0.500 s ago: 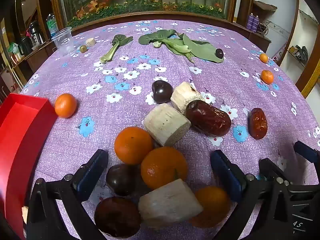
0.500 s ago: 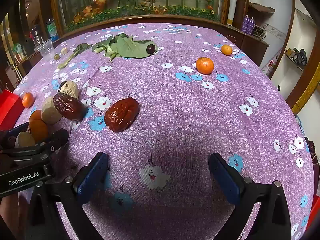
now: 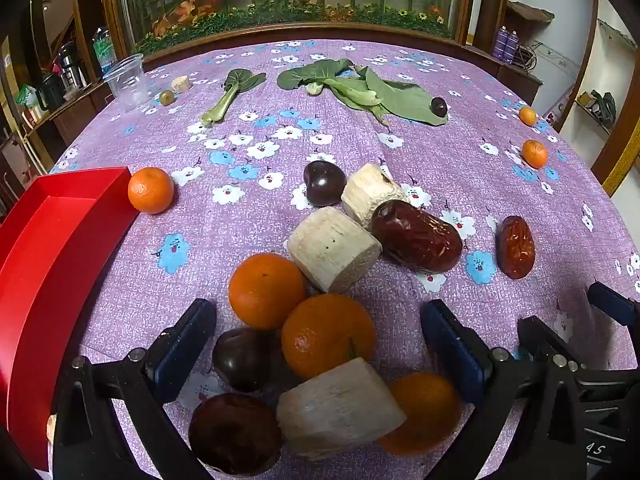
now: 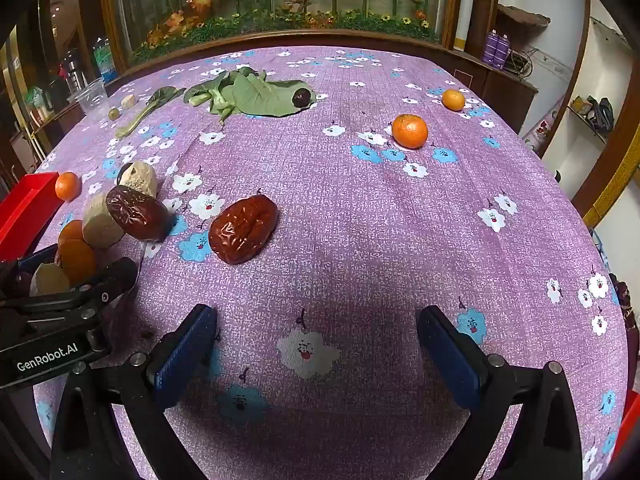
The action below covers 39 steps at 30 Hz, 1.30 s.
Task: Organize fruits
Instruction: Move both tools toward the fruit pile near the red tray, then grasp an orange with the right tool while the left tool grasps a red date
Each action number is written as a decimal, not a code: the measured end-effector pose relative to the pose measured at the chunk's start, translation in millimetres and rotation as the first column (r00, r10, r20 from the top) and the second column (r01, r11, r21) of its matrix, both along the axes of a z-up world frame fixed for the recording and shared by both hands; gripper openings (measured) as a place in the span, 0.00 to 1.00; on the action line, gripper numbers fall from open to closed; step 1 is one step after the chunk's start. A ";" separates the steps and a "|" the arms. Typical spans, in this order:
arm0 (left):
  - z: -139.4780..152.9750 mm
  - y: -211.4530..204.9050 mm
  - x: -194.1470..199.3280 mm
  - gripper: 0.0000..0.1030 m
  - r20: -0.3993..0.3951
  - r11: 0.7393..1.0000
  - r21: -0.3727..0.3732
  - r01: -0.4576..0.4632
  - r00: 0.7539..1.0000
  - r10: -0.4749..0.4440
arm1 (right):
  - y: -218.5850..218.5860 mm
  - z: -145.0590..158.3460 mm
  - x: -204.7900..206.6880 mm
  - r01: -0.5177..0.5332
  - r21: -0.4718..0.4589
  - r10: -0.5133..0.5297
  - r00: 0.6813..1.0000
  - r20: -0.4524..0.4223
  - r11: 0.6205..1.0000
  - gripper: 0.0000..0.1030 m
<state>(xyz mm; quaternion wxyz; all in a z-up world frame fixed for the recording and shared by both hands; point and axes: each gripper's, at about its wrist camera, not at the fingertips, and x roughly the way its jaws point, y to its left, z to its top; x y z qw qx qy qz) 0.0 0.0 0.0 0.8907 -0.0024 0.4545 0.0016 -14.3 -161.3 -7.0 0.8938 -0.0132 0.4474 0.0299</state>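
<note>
Through my left wrist camera, my left gripper [image 3: 318, 344] is spread wide around a heap of oranges [image 3: 328, 334], dark plums [image 3: 242, 358] and pale cane chunks [image 3: 340, 406], pinching nothing; the red tray [image 3: 60, 240] sits at the left. Through the right wrist camera, my right gripper [image 4: 316, 350] gapes over bare tablecloth [image 4: 360, 240], a red date [image 4: 243, 228] lying ahead.

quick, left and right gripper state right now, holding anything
Left gripper: open, holding nothing, fingers either side of the fruit pile.
Right gripper: open, holding nothing, over bare tablecloth.
</note>
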 end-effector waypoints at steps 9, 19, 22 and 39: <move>0.0 0.0 0.0 1.00 0.000 1.000 0.000 0.000 1.000 0.000 | -0.3 -0.4 0.6 0.003 0.003 -0.003 1.000 0.000 1.000 0.99; 5.1 4.3 -6.9 0.99 -0.088 0.998 -0.020 0.066 0.994 -0.068 | 1.0 1.5 -6.9 -0.007 -0.003 0.007 0.999 -0.047 1.000 0.99; 13.6 17.0 -20.2 0.96 -0.068 0.997 -0.061 0.049 0.996 -0.053 | 1.0 1.7 -4.9 -0.017 -0.008 0.016 0.997 -0.079 1.000 0.99; 114.6 56.1 -140.0 0.97 0.303 0.999 -0.039 0.007 0.953 0.005 | 33.6 88.9 -95.5 0.047 0.040 -0.056 0.967 0.250 0.998 1.00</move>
